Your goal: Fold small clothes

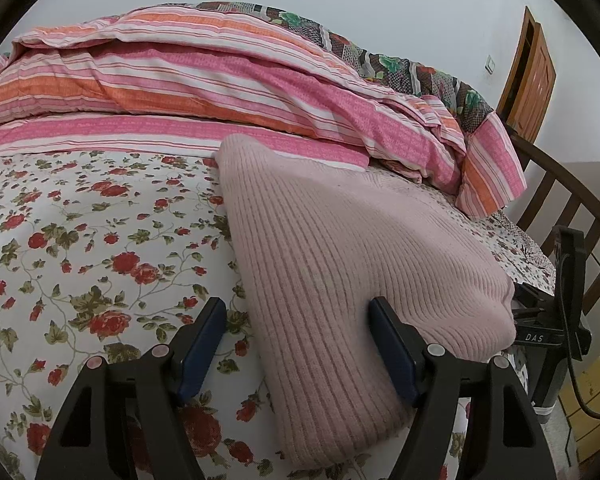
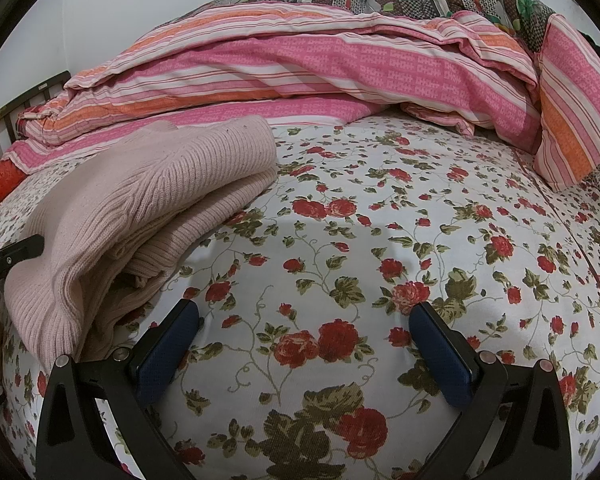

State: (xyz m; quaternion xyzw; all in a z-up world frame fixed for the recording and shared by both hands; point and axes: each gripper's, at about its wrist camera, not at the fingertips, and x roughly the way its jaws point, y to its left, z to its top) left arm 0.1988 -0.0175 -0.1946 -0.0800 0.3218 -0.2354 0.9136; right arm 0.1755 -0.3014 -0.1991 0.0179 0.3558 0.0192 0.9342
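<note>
Both our grippers, left gripper and right gripper, gaped wide, holding nothing. Folded pink knit sweater sat centre-right on the floral sheet; soft, floppy, so we'd pinch its thick folded edge.

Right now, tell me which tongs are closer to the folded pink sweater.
Left. The left tongs are open right over the pink sweater, one finger against it. The right tongs are open over the bare floral sheet, sweater off to their left.
</note>
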